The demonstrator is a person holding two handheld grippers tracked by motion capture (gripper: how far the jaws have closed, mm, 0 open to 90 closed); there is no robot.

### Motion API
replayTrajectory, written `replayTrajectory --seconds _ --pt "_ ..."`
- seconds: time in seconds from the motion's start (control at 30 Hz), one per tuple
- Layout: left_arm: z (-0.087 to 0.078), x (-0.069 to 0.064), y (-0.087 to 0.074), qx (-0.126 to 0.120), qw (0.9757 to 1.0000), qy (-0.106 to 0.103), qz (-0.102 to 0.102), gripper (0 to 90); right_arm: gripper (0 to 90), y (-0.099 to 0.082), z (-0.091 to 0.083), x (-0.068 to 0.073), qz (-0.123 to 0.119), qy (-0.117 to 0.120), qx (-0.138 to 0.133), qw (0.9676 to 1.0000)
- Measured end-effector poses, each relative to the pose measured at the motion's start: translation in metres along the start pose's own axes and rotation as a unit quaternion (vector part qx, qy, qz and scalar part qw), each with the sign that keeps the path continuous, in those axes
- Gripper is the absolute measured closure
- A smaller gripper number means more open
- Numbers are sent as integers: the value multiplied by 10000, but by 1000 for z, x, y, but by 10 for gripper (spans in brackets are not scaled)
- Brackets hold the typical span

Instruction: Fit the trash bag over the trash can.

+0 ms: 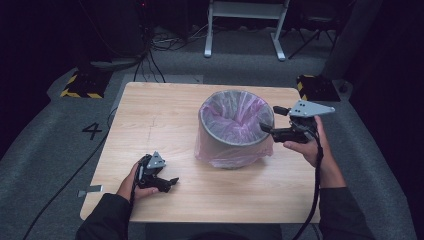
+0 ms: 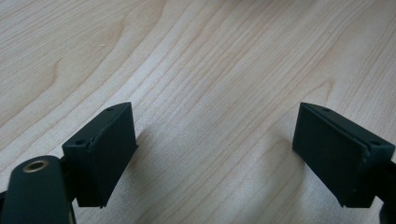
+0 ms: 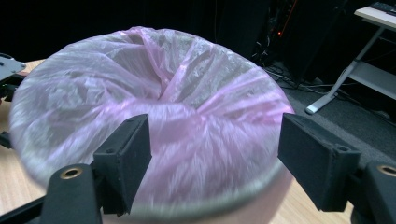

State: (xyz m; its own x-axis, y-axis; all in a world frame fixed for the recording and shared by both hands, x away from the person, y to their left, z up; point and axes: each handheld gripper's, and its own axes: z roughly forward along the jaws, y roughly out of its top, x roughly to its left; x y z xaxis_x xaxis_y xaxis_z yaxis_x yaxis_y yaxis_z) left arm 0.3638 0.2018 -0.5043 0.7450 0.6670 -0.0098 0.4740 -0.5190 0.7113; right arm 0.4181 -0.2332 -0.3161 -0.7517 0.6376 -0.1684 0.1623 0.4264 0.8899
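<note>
A round grey bin [image 1: 235,131] is seen standing upright on the counter [image 1: 160,120], right of its middle. It is lined with a thin pink plastic bag [image 3: 154,93], which is folded over the rim, hangs crumpled down the outer wall and is sunk loosely into the open top.

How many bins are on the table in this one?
1: a grey bin lined with a pink bag, standing right of the table's centre, by the right gripper. Nothing looks hidden.
</note>
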Motion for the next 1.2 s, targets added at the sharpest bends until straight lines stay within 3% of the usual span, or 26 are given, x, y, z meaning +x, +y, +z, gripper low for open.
replayTrajectory --seconds 0.27,0.73,0.97,1.2 --pt "0 0 0 8 10000 -8 1 134 257 19 27 1 -68 75 244 9997" --pt "0 0 0 7 10000 -8 0 134 255 30 43 -1 13 178 358 9992" --pt "0 0 0 9 10000 -4 3 134 256 36 57 2 -114 183 604 9979" --pt "0 0 0 9 10000 -9 1 134 256 34 75 7 -267 360 1007 9939"
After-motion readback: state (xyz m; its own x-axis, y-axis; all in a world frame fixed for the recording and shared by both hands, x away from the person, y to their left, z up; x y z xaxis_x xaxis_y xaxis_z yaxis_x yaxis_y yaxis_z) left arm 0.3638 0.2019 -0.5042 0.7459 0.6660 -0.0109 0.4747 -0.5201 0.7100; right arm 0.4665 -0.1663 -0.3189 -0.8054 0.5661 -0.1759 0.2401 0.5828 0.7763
